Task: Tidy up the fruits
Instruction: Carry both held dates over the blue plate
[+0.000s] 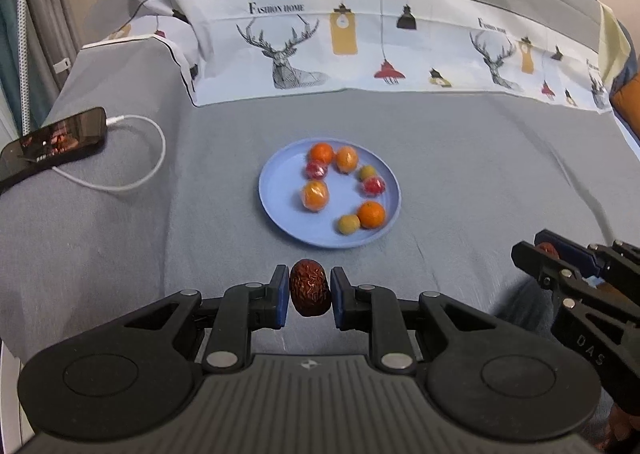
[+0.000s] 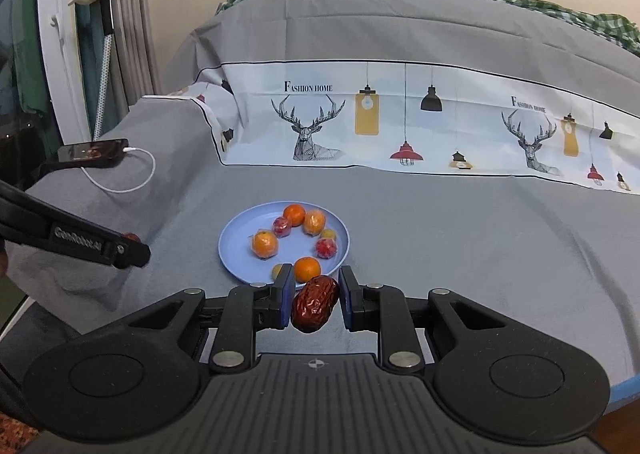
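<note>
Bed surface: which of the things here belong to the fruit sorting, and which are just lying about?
Part of the job:
- red date in the left gripper
- second red date in the right gripper
- blue plate holding oranges and small wrapped fruits

Lying about:
- phone
- white charging cable
- deer-print sheet

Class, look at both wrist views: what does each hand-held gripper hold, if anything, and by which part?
The left hand-held gripper clamps a dried red date across its middle. The right hand-held gripper pinches another date, tilted, by its sides.
</note>
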Tool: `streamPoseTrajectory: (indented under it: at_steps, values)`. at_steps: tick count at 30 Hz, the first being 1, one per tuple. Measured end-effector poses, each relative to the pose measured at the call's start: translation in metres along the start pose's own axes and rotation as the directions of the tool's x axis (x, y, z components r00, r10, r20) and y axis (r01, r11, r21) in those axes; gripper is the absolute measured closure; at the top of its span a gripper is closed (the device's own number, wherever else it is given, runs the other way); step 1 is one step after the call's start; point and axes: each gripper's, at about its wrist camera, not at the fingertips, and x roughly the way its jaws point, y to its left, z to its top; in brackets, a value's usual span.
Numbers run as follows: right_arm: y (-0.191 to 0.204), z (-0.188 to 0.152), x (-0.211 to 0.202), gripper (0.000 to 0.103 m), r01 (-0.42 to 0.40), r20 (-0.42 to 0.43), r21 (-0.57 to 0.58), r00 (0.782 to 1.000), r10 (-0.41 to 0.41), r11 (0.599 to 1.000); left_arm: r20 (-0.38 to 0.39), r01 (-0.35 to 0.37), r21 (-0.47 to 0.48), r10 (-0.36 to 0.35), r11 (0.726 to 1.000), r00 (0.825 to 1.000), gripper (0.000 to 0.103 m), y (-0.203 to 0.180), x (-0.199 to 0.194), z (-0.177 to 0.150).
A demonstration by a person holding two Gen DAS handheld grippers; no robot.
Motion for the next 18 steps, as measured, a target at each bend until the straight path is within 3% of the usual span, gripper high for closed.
streamPoseTrajectory:
  at_steps: [8, 18]
  values:
    - [0.003, 0.025, 0.053, 0.079, -0.021, -0.023, -0.039, 1.000, 0.020, 0.999, 0.013, -0.009, -0.014, 0.009, 1.000, 1.000, 0.079, 0.013, 0.033, 0.039]
    - [0.011, 0.032, 0.157, 0.079, -0.050, -0.124, -0.097, 0.992, 0.037, 0.994, -0.025, 0.032, 0.004, -0.032, 0.999, 0.999, 0.079, 0.019, 0.128, 0.078]
